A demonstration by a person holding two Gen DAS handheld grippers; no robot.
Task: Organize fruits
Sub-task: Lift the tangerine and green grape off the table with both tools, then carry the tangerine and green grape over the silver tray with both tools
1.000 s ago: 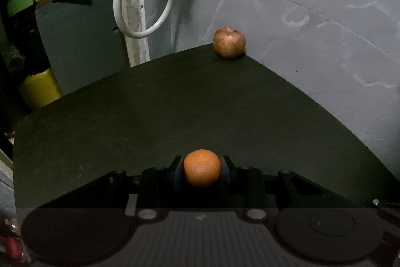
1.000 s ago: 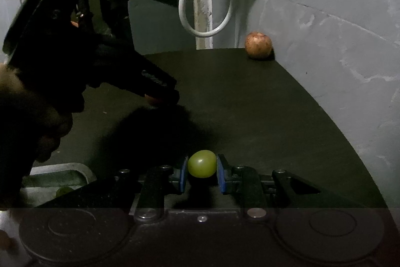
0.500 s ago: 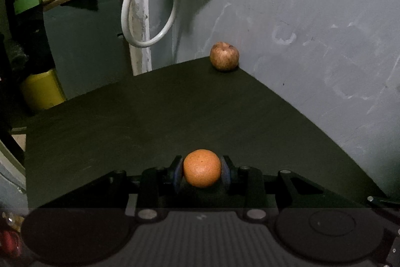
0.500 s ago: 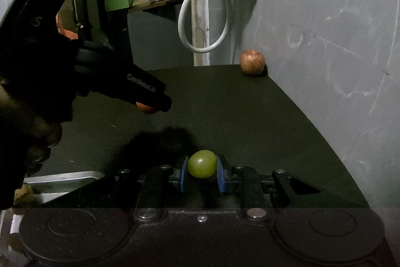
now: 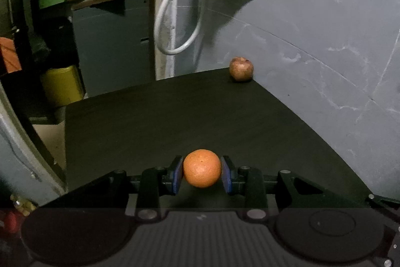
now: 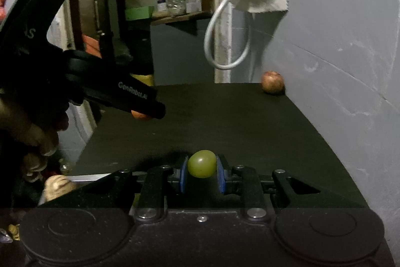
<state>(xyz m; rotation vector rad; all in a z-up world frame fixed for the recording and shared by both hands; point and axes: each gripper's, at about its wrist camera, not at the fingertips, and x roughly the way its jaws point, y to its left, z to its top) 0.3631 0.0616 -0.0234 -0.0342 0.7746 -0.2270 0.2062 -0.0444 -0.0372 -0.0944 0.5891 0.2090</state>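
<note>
Orange fruit (image 6: 141, 115) mostly behind left gripper (image 6: 160, 114)

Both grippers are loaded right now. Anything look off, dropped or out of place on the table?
Nothing dropped: the left gripper is shut on the orange, the right gripper on the green fruit. One oddity: the reddish fruit sits alone at the table's far corner, by the wall.

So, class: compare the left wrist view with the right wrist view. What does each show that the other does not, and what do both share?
Only the left wrist view: the left gripper head-on, shut on the orange; a yellow container.

Only the right wrist view: the right gripper shut on a green grape; a hand; a metal tray's edge.

Both: the dark table, the reddish fruit by the wall, the white hose loop.
</note>
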